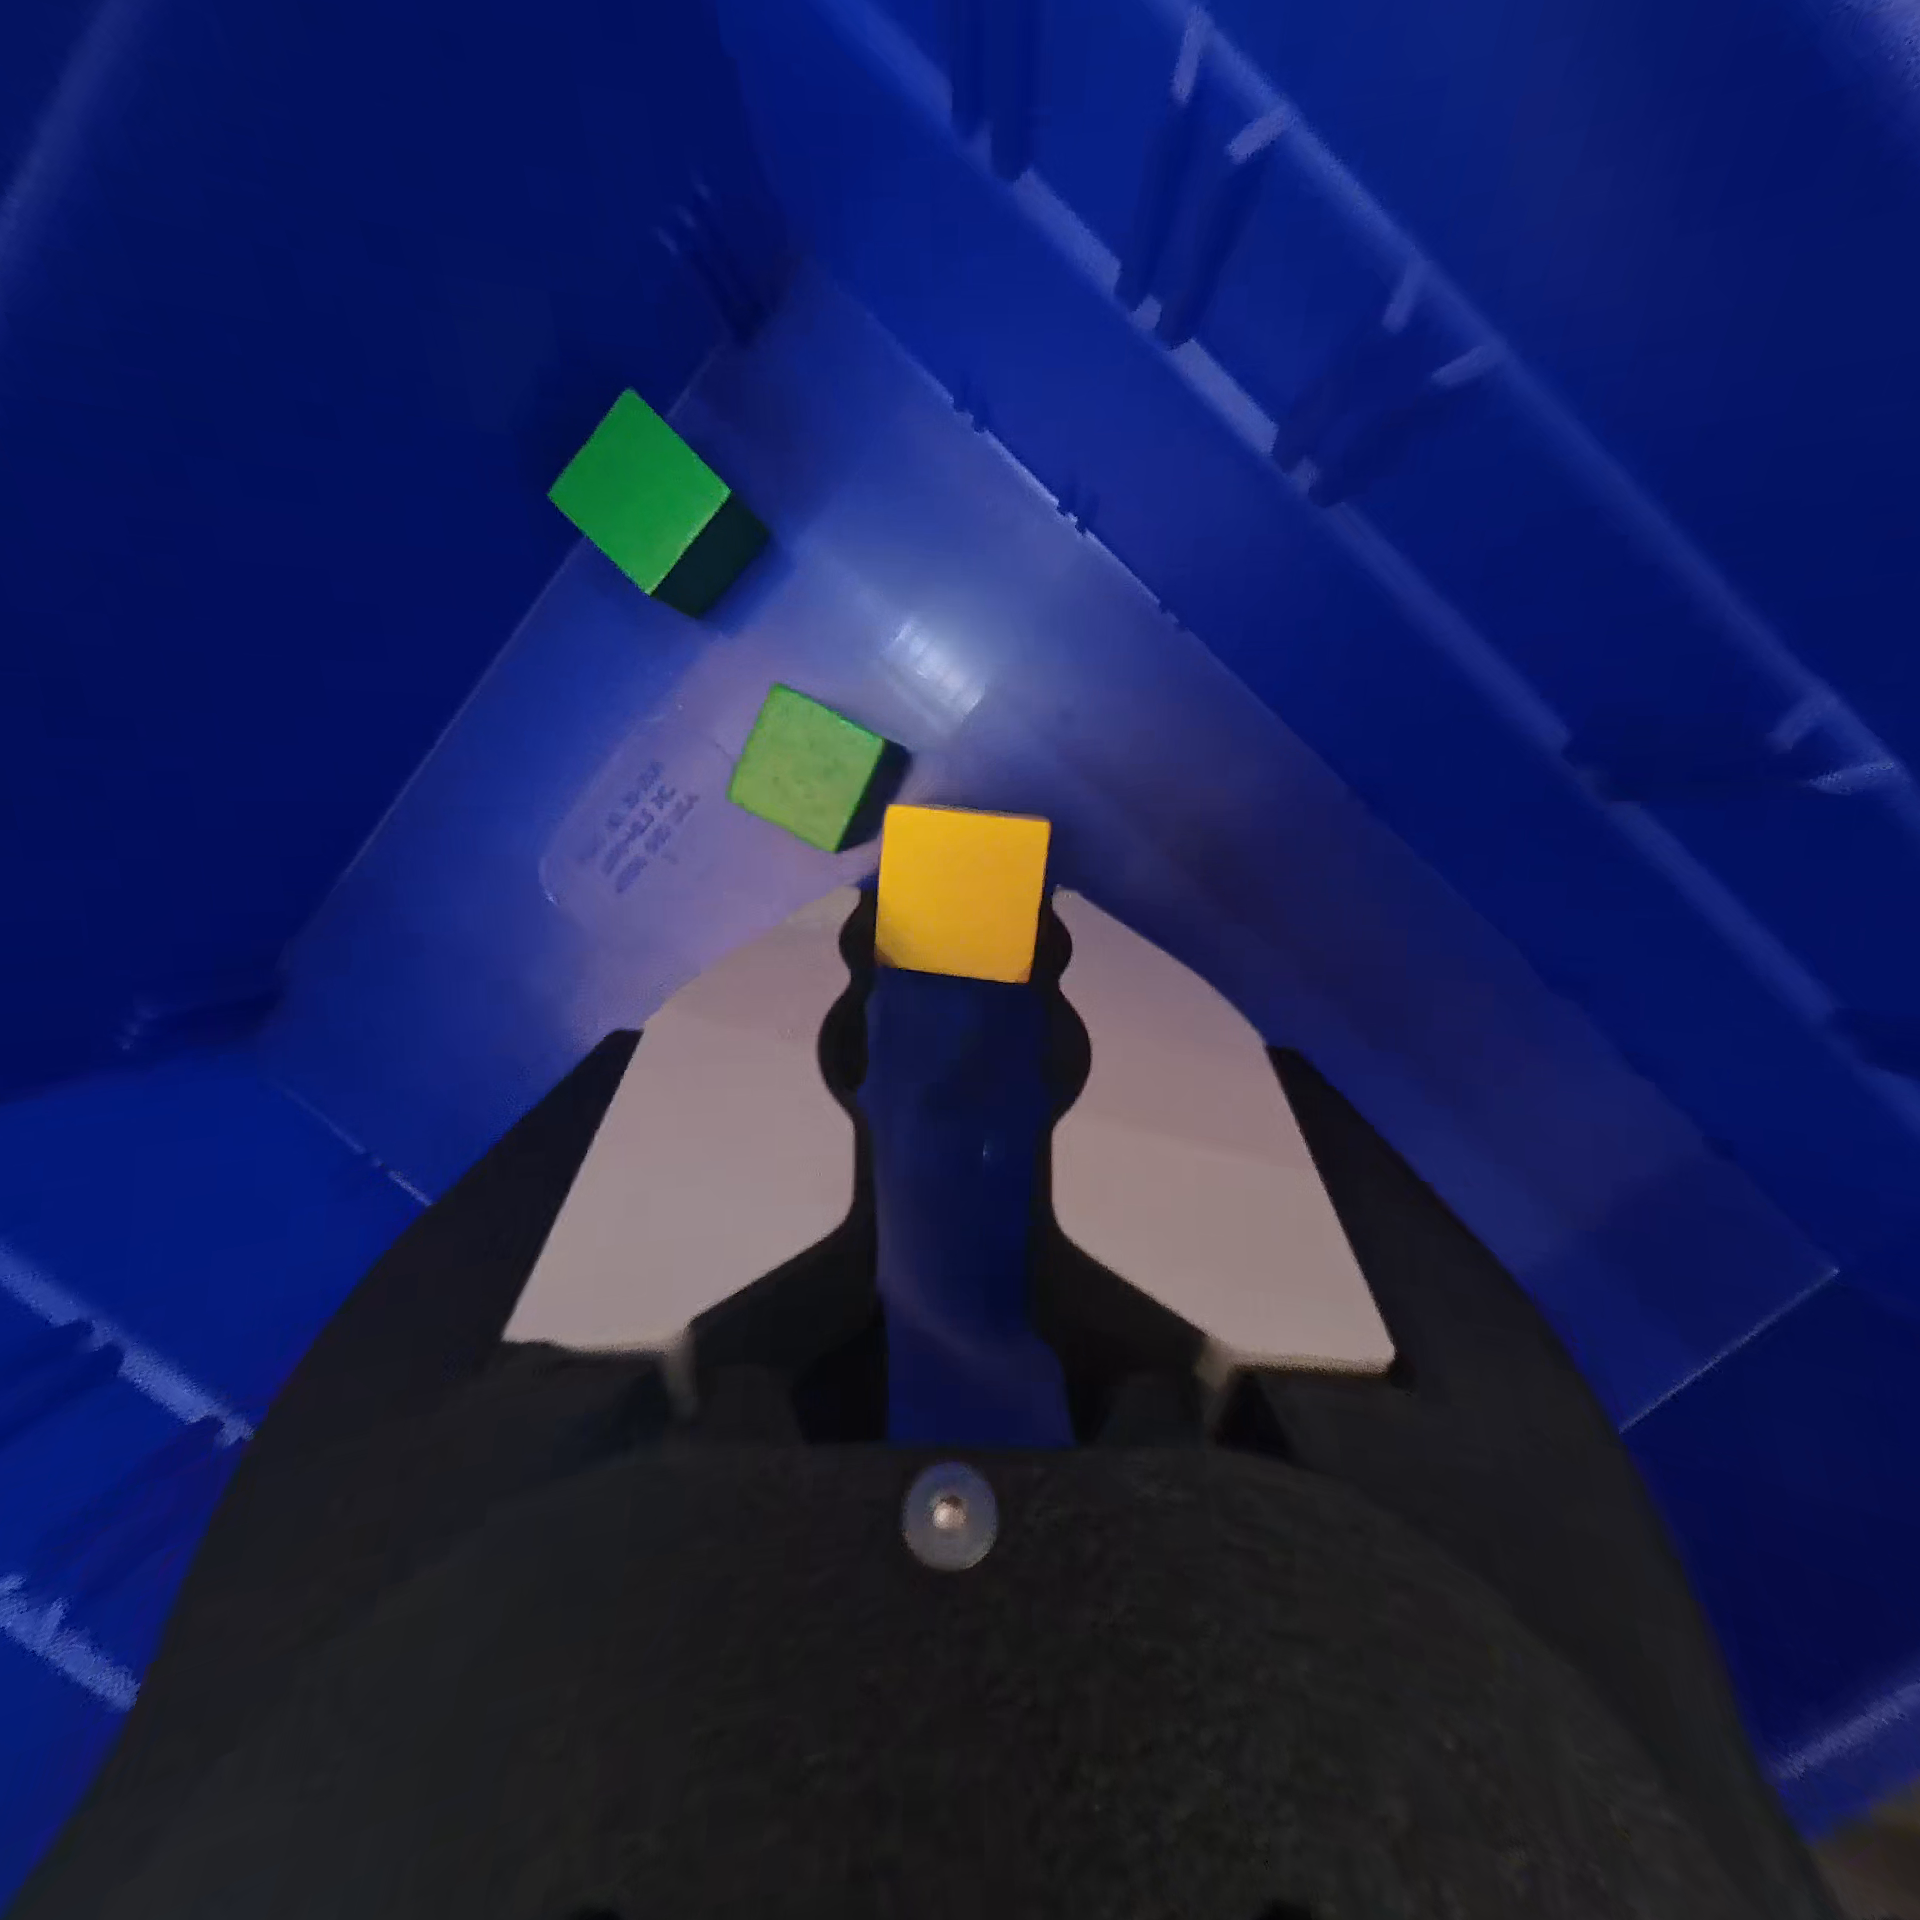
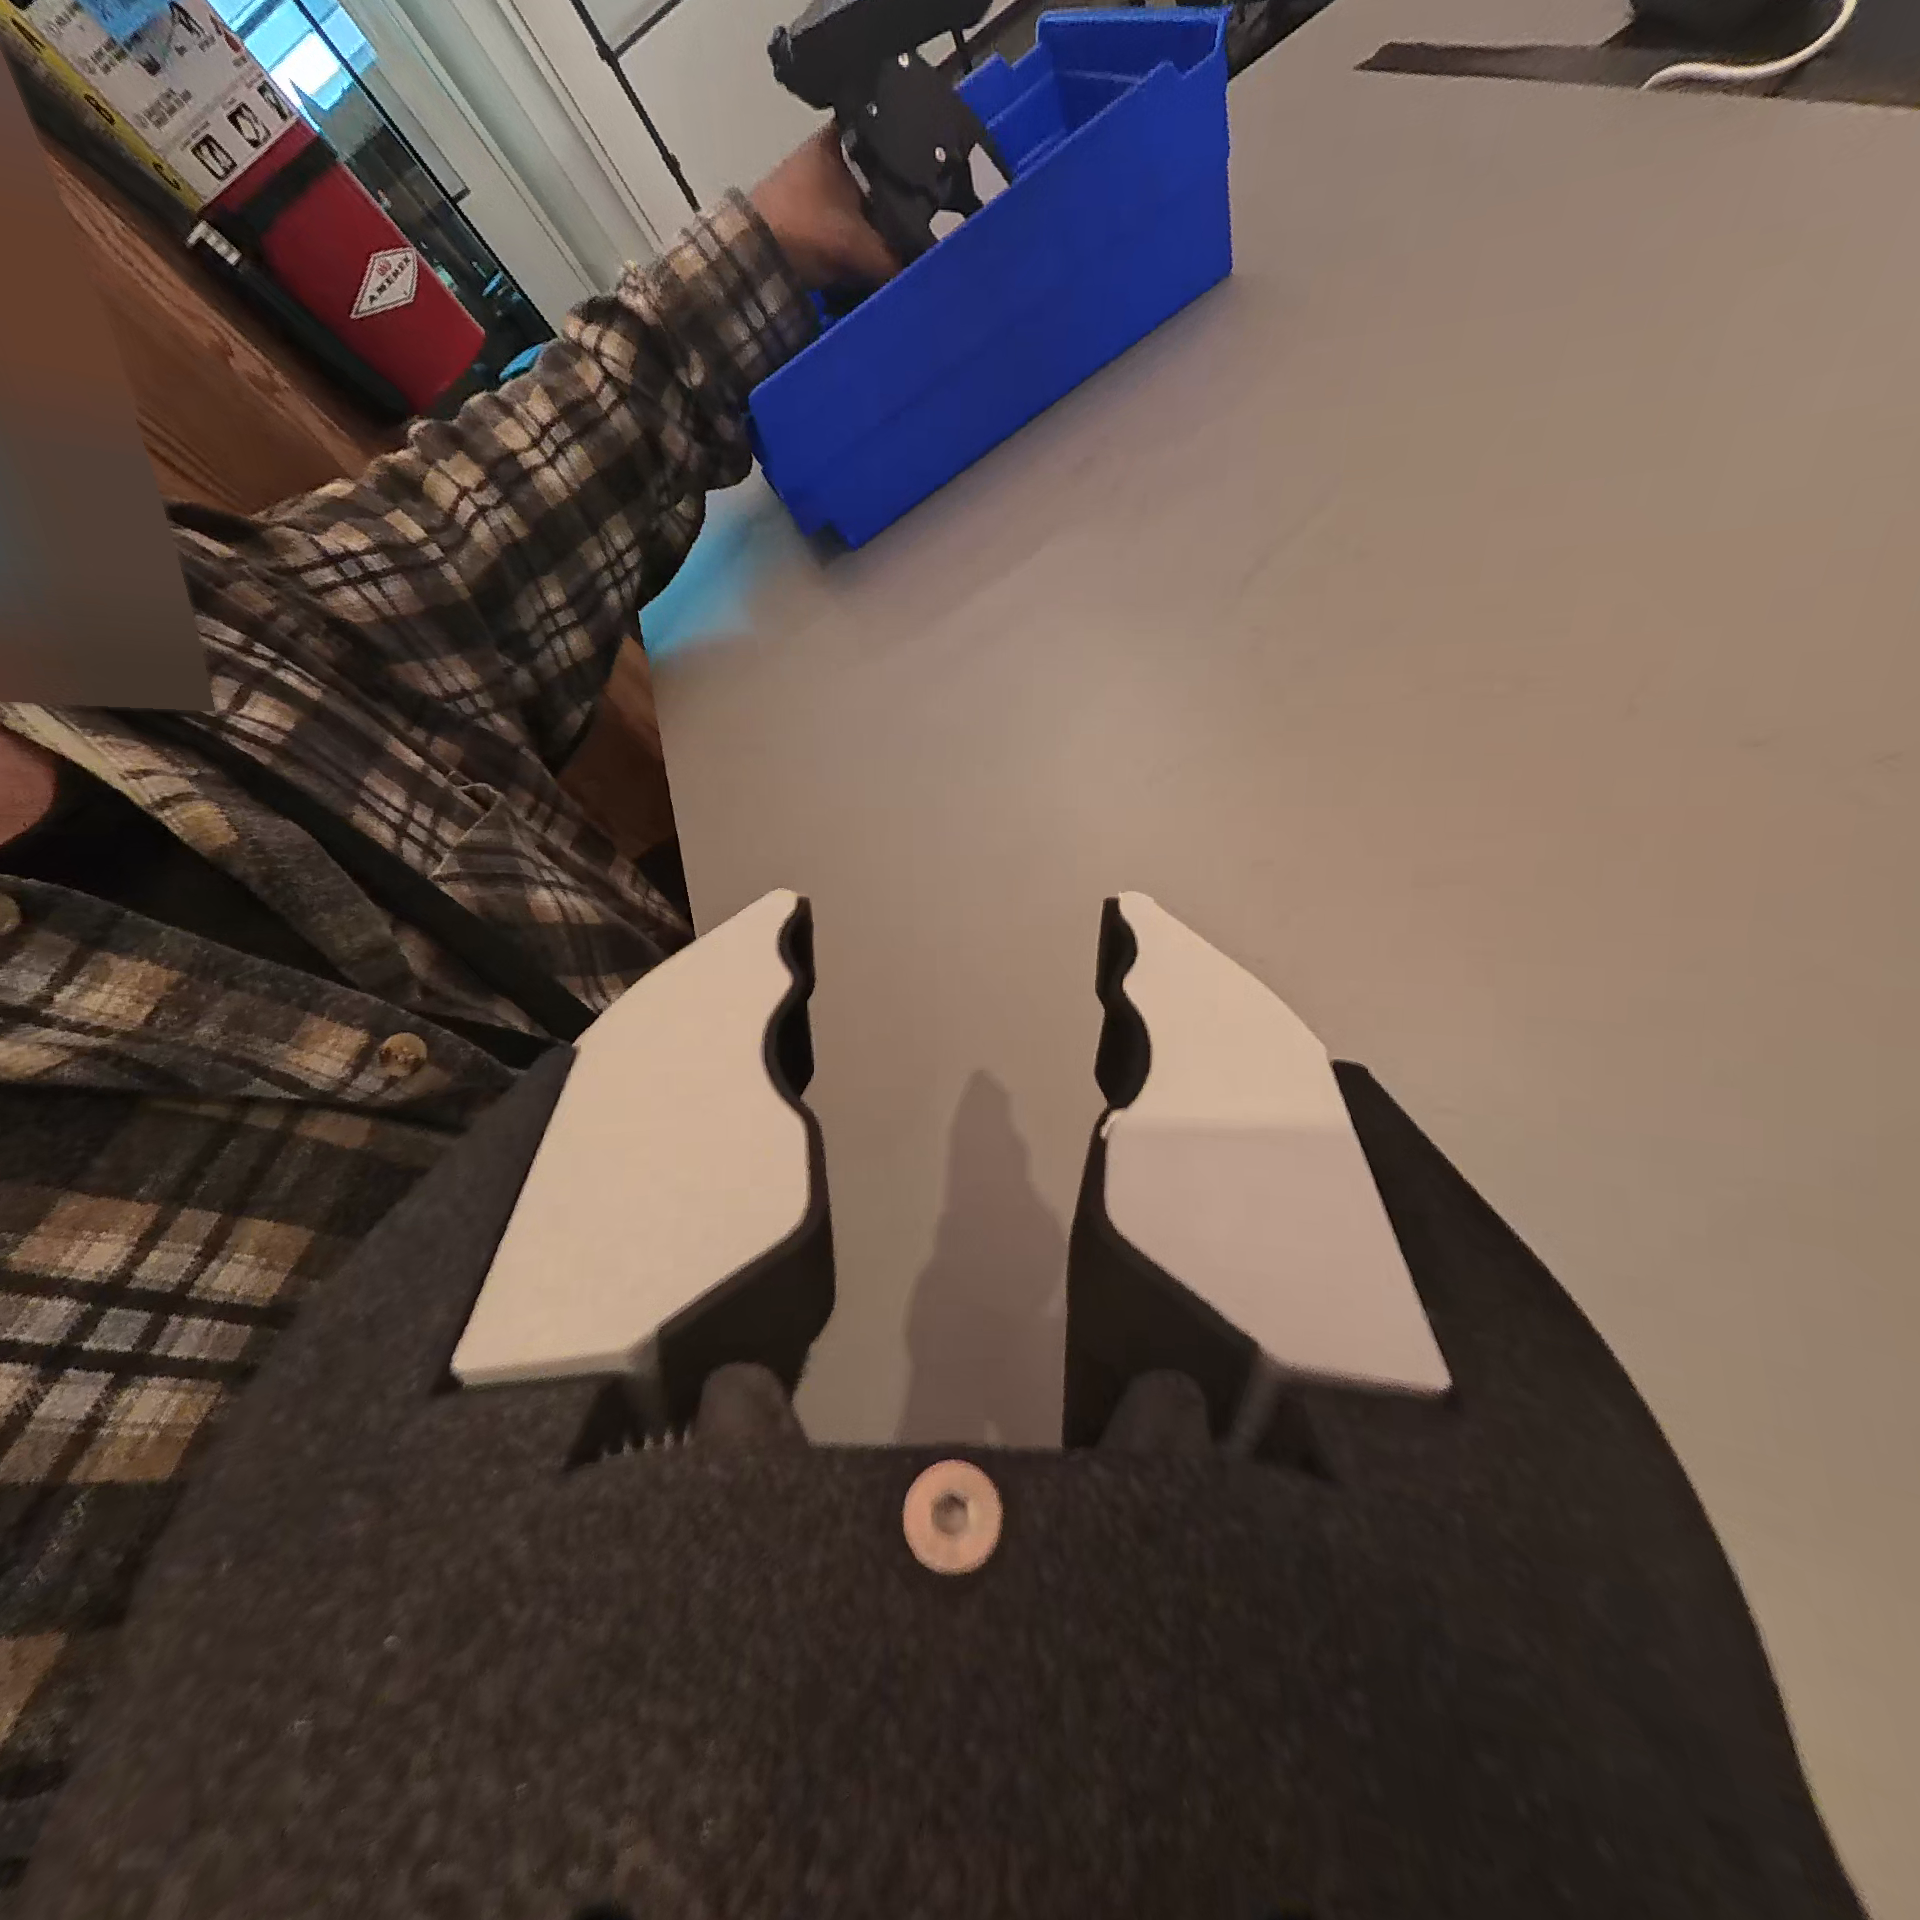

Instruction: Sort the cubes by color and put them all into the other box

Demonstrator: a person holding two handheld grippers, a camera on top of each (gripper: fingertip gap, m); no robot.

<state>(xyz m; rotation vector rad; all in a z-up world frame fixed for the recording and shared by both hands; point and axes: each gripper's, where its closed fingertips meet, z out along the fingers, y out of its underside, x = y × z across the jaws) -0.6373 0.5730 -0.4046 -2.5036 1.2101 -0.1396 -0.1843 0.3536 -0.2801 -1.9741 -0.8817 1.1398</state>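
The grey surface [image 2: 1455, 644] fills most of the right wrist view, with a person's plaid sleeve [image 2: 499, 499] reaching across its left edge. The blue box [image 2: 997, 353] sits at the far left of it. The left tongs [image 2: 914, 156] dip into that box from above. The right tongs [image 2: 954, 935] hover near, over bare surface, released and holding nothing. In the left wrist view, the left tongs [image 1: 958, 914] are clenched on the yellow cube [image 1: 961, 896], held over the box floor [image 1: 1195, 831]. Just left of it lies one green cube [image 1: 805, 767]; a second green cube [image 1: 649, 499] rests farther off against the left wall.
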